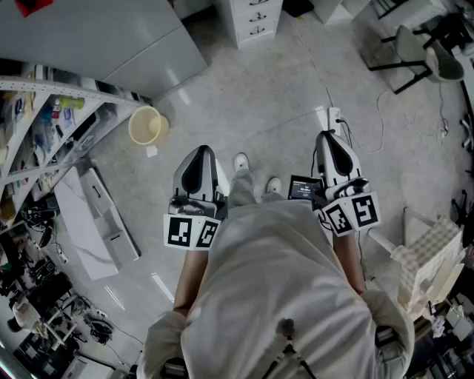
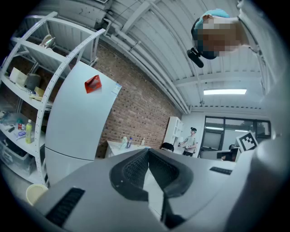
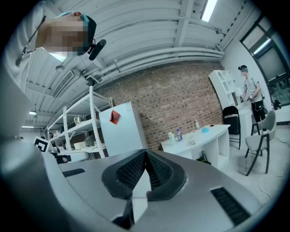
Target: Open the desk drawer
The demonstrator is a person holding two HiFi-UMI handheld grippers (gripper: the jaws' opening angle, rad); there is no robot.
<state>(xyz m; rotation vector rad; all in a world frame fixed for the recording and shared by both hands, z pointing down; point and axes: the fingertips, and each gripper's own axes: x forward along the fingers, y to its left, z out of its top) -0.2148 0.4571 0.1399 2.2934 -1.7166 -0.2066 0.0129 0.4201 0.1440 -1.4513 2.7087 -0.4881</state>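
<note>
Left gripper (image 1: 198, 159), held over the floor (image 1: 252, 104); jaws closed together, nothing between them; right gripper (image 1: 331, 148), likewise closed and empty, at the person's other side; drawers (image 1: 257, 18), white, all pushed in, at the top edge of the head view, well ahead of both grippers; desk (image 3: 201, 136) against a brick wall (image 3: 172, 99), bottles on its tabletop; fridge (image 2: 77, 131) beside a shelf rack (image 2: 27, 90); yellow bucket (image 1: 147, 124) on the floor near the rack.
</note>
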